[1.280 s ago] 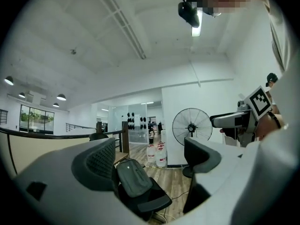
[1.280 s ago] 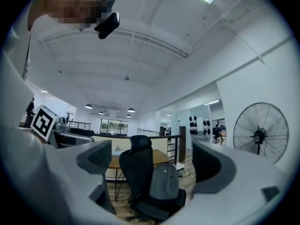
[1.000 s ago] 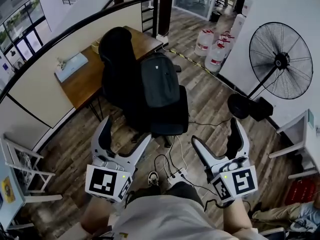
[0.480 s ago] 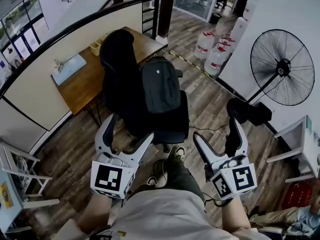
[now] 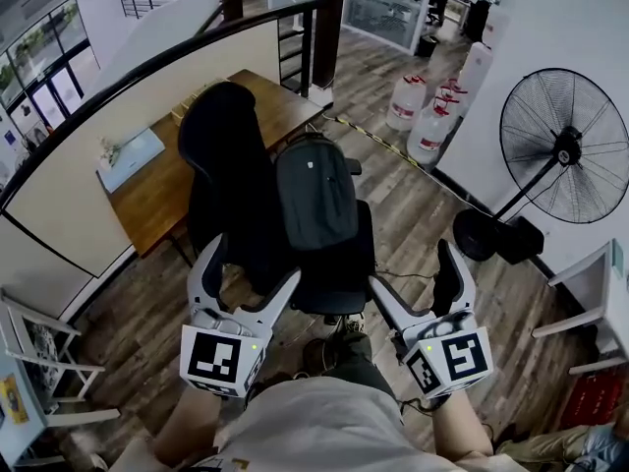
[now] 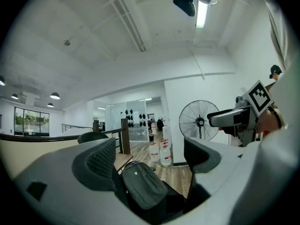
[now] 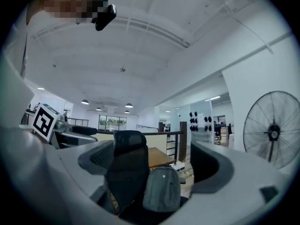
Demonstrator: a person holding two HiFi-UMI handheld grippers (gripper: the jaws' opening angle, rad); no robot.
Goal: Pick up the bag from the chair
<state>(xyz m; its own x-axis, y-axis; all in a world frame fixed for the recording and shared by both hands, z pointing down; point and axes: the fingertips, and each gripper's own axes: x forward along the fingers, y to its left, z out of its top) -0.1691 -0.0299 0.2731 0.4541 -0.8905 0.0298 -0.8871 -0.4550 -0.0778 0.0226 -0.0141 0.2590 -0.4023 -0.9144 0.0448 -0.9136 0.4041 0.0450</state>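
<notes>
We note the bag (image 5: 315, 193) on the chair (image 5: 224, 141) seat, leaning against its backrest, the desk (image 5: 152, 175) behind the chair, the fan (image 5: 568, 150) and water jugs (image 5: 429, 131) off right, and the left gripper (image 5: 254, 264) and right gripper (image 5: 413, 268) side by side before the seat.

One bag (image 5: 314, 193) is counted, and one chair (image 5: 221, 155). One wooden counter (image 5: 162, 175) is seen, with one pale flat sheet (image 5: 128, 151) on it. One pedestal fan (image 5: 568, 150) is counted. At least three water jugs (image 5: 406, 103) are made out; the exact number cannot be told. Two grippers are counted, the left gripper (image 5: 251, 265) and the right gripper (image 5: 413, 271). Two fingers (image 5: 208, 264) are carried by each, four in all, and one marker cube (image 5: 218, 359) by each.
</notes>
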